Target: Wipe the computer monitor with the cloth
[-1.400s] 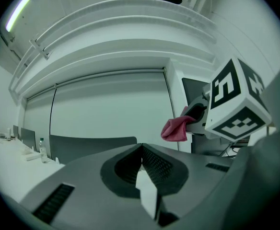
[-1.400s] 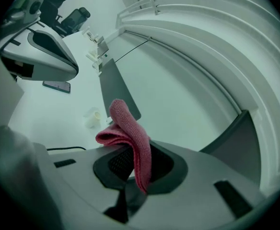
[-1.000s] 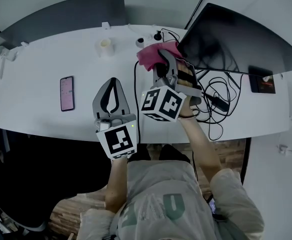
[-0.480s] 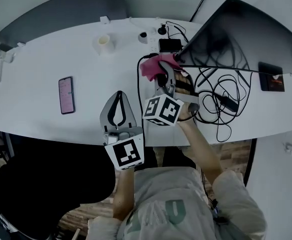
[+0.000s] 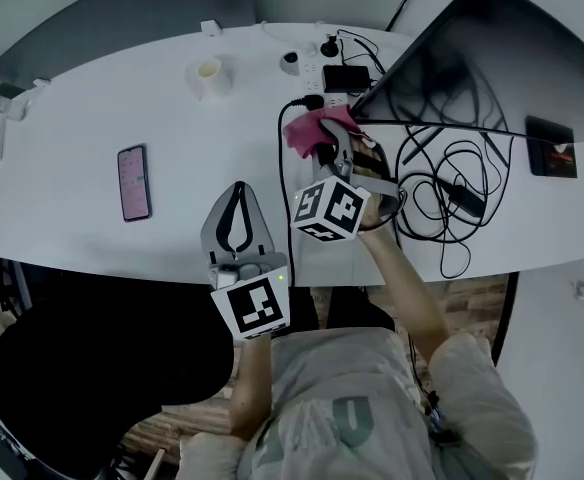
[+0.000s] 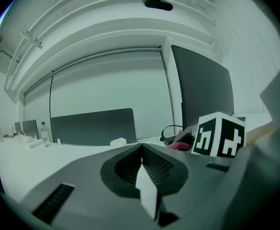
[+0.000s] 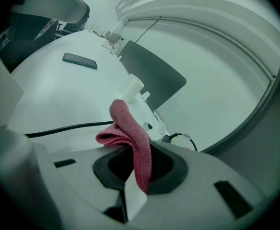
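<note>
We had right claw (image 5: pixel 330 146) clamped on cloth (image 5: pixel 305 128), just beside monitor (image 5: pixel 472 63) corner; left claw (image 5: pixel 234 213) closed, empty. Risk we judged: cloth slipping mid-wipe (mostly hanging loose); cables (image 5: pixel 437 183) snagging.

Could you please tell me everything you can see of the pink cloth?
The cloth is pink-red, soft and finely ribbed, like microfibre. It is folded, and the right gripper is shut on it, a bunched end sticking out past the jaws. It is held over the table, by the lower corner of the monitor; contact with the screen cannot be told.
</note>
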Demonstrator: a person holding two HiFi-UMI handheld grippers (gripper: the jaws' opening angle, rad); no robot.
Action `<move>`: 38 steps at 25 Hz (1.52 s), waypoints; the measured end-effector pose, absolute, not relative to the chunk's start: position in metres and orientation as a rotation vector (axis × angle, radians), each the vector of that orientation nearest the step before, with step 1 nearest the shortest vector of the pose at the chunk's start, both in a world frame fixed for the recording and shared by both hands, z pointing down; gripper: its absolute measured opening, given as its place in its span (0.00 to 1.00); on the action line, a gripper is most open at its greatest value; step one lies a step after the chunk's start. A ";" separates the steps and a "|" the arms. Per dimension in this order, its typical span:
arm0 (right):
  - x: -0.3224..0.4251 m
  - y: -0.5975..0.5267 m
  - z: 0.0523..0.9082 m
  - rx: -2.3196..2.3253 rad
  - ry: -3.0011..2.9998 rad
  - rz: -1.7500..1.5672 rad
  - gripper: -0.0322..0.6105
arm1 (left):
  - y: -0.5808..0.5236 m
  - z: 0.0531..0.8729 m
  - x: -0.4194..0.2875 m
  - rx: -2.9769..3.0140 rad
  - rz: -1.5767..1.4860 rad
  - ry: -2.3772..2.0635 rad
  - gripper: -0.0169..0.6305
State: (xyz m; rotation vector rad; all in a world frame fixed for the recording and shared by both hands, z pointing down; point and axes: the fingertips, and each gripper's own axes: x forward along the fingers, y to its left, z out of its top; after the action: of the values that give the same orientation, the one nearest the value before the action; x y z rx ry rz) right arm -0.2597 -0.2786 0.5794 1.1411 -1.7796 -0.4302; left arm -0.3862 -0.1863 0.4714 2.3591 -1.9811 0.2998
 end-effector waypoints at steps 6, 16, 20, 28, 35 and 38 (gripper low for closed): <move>-0.260 -0.278 0.586 1.129 -1.769 -0.445 0.14 | -0.183 0.475 -0.386 2.357 0.292 -1.976 0.05; -0.258 -0.275 0.613 1.099 -1.767 -0.361 0.14 | -0.177 0.477 -0.394 2.352 0.308 -1.986 0.05; -0.256 -0.274 0.618 1.099 -1.759 -0.356 0.14 | -0.175 0.476 -0.398 2.352 0.304 -2.003 0.05; -0.280 -0.250 0.538 1.187 -2.002 -0.353 0.14 | -0.177 0.455 -0.394 2.370 0.298 -2.012 0.05; -0.250 -0.216 0.370 1.481 -2.378 -0.280 0.14 | -0.175 0.366 -0.346 2.490 0.074 -2.008 0.05; -0.221 -0.185 0.306 1.531 -2.472 -0.331 0.14 | -0.165 0.338 -0.307 2.572 0.030 -1.945 0.05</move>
State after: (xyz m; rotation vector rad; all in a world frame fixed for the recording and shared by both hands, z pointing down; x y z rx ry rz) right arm -0.2209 -0.1852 0.3058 1.5306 -2.4715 -0.3314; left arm -0.3072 -0.1651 0.3378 2.5723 -1.9454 0.0297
